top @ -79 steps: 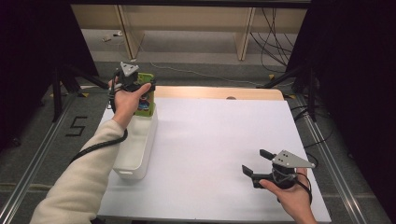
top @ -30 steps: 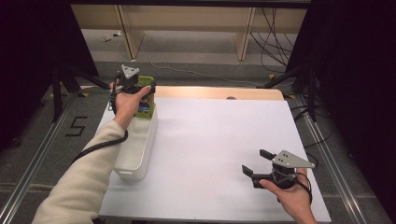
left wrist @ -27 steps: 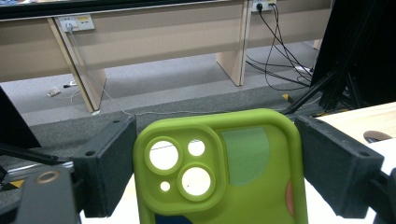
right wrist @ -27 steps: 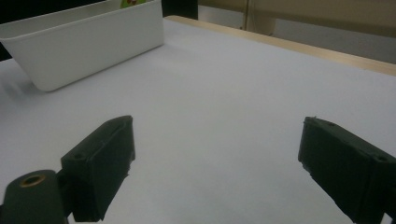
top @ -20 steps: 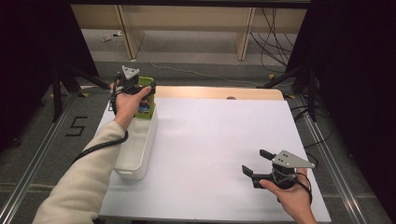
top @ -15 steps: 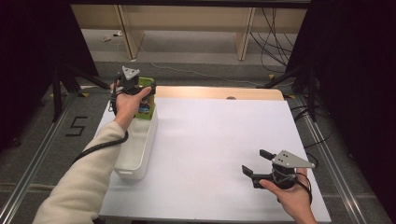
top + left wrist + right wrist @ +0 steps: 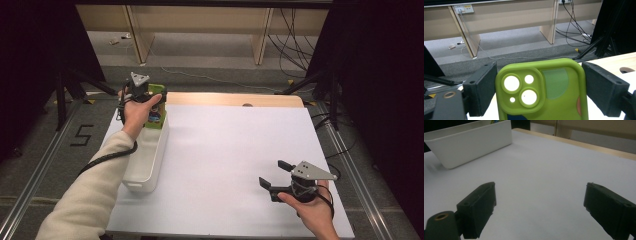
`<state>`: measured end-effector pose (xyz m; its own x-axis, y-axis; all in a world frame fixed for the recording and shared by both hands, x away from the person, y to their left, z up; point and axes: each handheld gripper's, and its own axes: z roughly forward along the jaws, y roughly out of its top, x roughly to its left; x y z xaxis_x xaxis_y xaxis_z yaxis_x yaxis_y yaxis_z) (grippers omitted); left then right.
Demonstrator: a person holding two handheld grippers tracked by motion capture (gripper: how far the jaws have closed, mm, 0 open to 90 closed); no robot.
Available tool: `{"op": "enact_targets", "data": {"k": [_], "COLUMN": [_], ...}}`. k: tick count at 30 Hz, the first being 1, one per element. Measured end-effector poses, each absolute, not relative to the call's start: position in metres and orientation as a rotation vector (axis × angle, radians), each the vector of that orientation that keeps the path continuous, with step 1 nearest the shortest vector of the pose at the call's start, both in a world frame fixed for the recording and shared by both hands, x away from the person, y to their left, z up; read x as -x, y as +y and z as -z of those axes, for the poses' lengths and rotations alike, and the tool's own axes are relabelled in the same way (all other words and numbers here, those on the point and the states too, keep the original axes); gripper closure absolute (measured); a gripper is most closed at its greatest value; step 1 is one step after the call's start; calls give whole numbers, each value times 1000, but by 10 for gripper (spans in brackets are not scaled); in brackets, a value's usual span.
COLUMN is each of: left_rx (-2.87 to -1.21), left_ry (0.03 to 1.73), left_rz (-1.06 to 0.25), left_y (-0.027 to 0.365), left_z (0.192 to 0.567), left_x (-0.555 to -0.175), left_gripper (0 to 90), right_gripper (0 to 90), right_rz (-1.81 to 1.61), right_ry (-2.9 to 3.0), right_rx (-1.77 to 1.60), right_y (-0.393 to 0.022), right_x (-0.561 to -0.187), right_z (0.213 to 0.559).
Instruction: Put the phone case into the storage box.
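Held between the jaws of the left tool (image 7: 536,100): a lime-green phone case (image 7: 541,90), clenched by its two long edges. Seen from above at the far end of a white bin (image 7: 145,155), which sits along the left edge of the table (image 7: 240,150). Right tool (image 7: 274,180) parked low near the front right of the table, well apart from the bin, jaws spread wide and grasping nothing.

Orientation of the case: upright, long axis running roughly vertical, away from the left tool's body. Camera cut-outs at the top, on the left side in the left gripper view. Back face turned toward the left tool's camera, showing a paler green patch plus hints of blue and orange print lower down. Lower end out of frame, so hard to say whether resting inside the bin or hanging just above it; probably hovering at the bin's far end.

Risks from here:
- Soft, rubbery-looking shell pinched only at the edges; likely to bow or pop out sideways under a firm squeeze.
- Grip sitting high on the case, so a swing or twist around the pads possible during any quick move.
- Release from upright could tip the case over the bin's far wall onto the floor beyond the table edge.
- Lower end catching on the bin rim during lowering, dragging the light bin along.
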<state>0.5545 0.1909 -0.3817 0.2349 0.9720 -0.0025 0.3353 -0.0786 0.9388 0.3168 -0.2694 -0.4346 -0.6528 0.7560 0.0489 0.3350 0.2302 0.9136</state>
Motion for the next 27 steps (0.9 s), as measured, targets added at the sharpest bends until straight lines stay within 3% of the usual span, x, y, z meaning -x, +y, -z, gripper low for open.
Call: {"op": "enact_targets", "data": {"k": [27], "left_rx": [-1608], "left_ry": [1268], "left_rz": [-854], "left_y": [193], "left_z": [390], "left_x": [-556], "left_gripper": [162], "right_gripper": [121], "right_rz": [-1404], "right_ry": [2107], "right_rx": [-1009], "right_y": [-270], "right_x": [-317], "right_z": [435]}}
